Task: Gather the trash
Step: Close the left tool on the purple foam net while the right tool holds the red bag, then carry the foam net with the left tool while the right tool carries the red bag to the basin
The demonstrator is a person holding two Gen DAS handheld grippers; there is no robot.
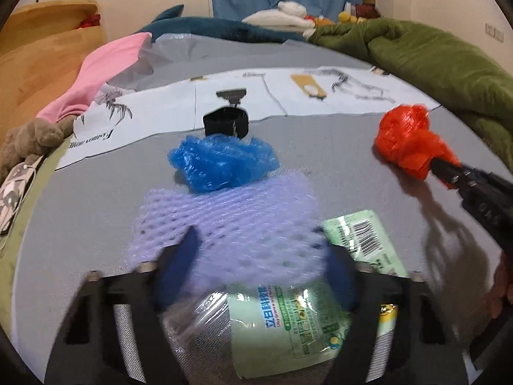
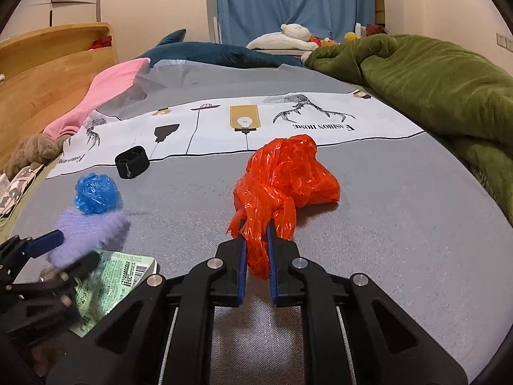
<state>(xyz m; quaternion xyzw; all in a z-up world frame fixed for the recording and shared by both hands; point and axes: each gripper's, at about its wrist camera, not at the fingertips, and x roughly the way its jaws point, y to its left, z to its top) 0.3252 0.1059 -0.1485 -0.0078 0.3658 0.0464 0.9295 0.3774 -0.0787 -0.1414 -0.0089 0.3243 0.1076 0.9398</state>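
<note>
Between the blue pads of the right gripper (image 2: 256, 250) hangs the twisted tail of a crumpled red plastic bag (image 2: 285, 176), the jaws pressed nearly together on the thin film while the puffed body of the bag rests on the grey bedsheet (image 2: 400, 224) just ahead of the fingertips. That film looks feather-light, soft and a little slick, so the bunched tail is judged the soundest place to pinch; a hold on the loose body would likely slide off. The left gripper (image 1: 259, 250) stands about half spread around a lilac foam fruit net (image 1: 231, 218), which is blurred; its blue fingers (image 1: 179, 266) flank the net on either side, and whether the pads already press on it cannot be told. The net should be springy and nearly weightless, giving under any squeeze, so taking it across its middle seems best. Under and just beside the net lies a pale green printed wrapper (image 1: 362, 240) with a barcode, flat, thin and probably slippery against the sheet. Just beyond the net sits a crumpled blue plastic bag (image 1: 221, 163), touching the net's far edge in the left wrist view. Farther off a black elastic band (image 2: 132, 162) stands on the edge of a white printed cloth (image 2: 288, 118). A green blanket (image 2: 433, 80) is heaped at the right, and a pink garment (image 2: 109, 93) lies at the left.
</note>
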